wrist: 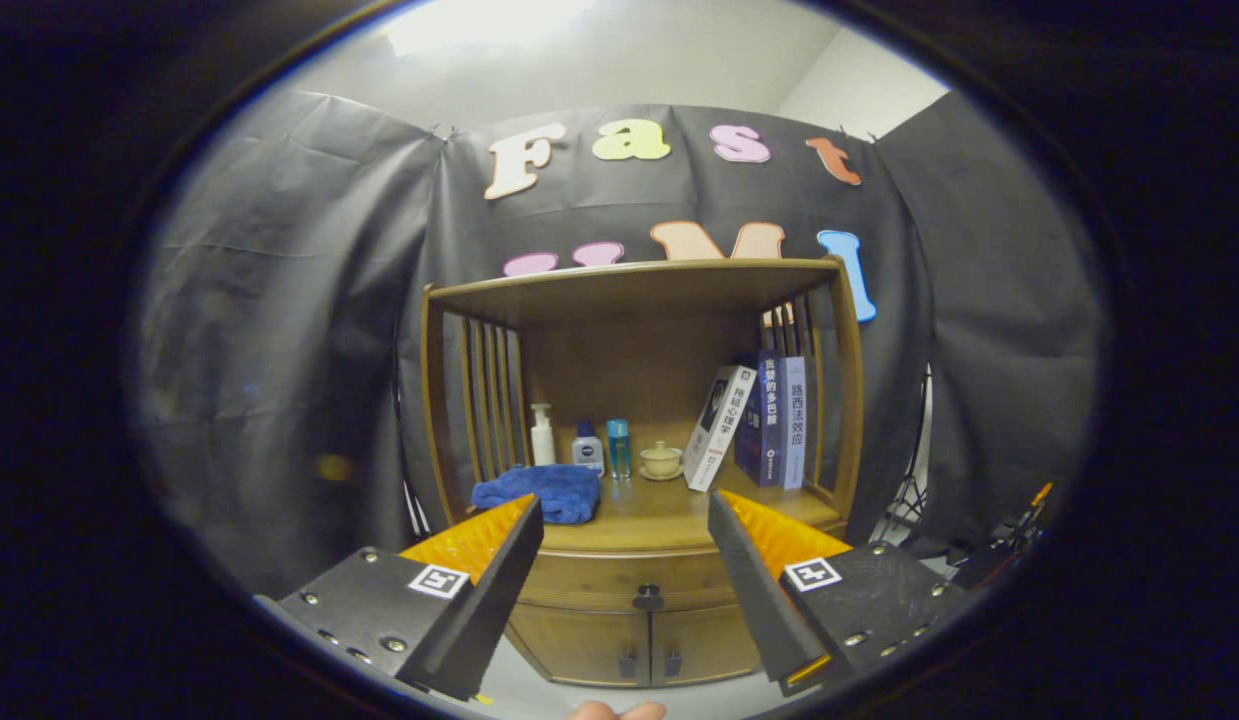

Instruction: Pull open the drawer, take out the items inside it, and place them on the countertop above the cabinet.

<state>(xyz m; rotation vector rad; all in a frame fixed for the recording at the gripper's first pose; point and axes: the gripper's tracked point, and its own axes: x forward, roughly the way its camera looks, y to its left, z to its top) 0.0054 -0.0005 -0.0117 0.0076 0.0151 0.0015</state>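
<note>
- I have the gripper (619, 530) held level and facing the small brown wooden cabinet (639, 470) head on, well back from it.
- Its fingers stand wide apart with nothing between them; the left fingertip (519, 515) overlaps my view of the countertop's left part, the right fingertip (724, 510) its right part.
- The closed drawer (629, 577) with its dark knob (648, 598) lies between and beyond the fingers, at 6 o'clock from the countertop (649, 515); whatever is inside it is hidden.
- Below the drawer I see two small cabinet doors (634, 645), shut.
- A crumpled blue cloth (539, 492) lies on the countertop at 9 o'clock, just behind the left fingertip.
- Along the back, from 10 toward 12 o'clock: a white pump bottle (543, 435), a white bottle with a blue cap (587, 447), a slim teal bottle (618, 447), and a pale lidded cup on a saucer (661, 460).
- At 2 o'clock a white book (717, 428) leans against upright blue books (774, 420).
- At the bottom of my view, at 6 o'clock beneath the fingers, a person's fingertips (616, 710) just show.
</note>
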